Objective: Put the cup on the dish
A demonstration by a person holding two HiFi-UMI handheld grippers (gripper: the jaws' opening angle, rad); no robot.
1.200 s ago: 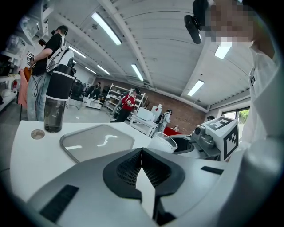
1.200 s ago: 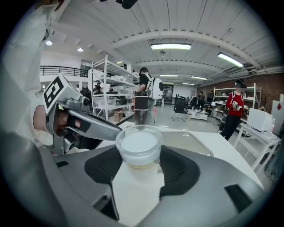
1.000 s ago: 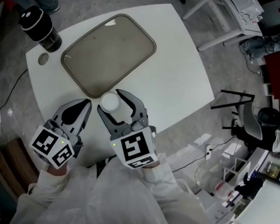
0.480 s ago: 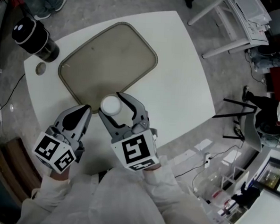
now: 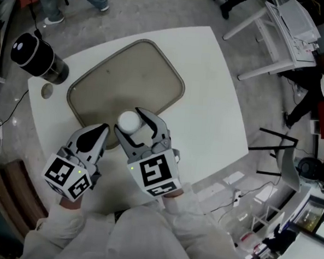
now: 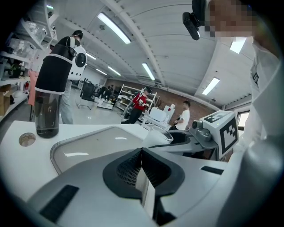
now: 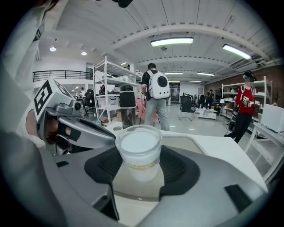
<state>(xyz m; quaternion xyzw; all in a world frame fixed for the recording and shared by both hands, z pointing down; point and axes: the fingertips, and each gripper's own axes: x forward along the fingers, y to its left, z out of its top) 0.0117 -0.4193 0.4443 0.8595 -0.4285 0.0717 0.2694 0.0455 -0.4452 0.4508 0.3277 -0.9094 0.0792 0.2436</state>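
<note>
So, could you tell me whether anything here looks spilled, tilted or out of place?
Nothing stands out. The cup sits upright between the right gripper's fingers, nothing spilled; the tray lies flat and bare on the table, and the dark tumbler stands upright near its corner.

The cup [image 7: 139, 151] is seen as frosted translucent plastic, the dish [image 5: 126, 80] as smooth and glossy, and the white tabletop [image 5: 207, 104] as smooth and matt.

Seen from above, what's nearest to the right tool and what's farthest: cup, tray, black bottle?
1. Cup, held in the right tool.
2. Tray, just ahead.
3. Black bottle, table's far left corner.
</note>
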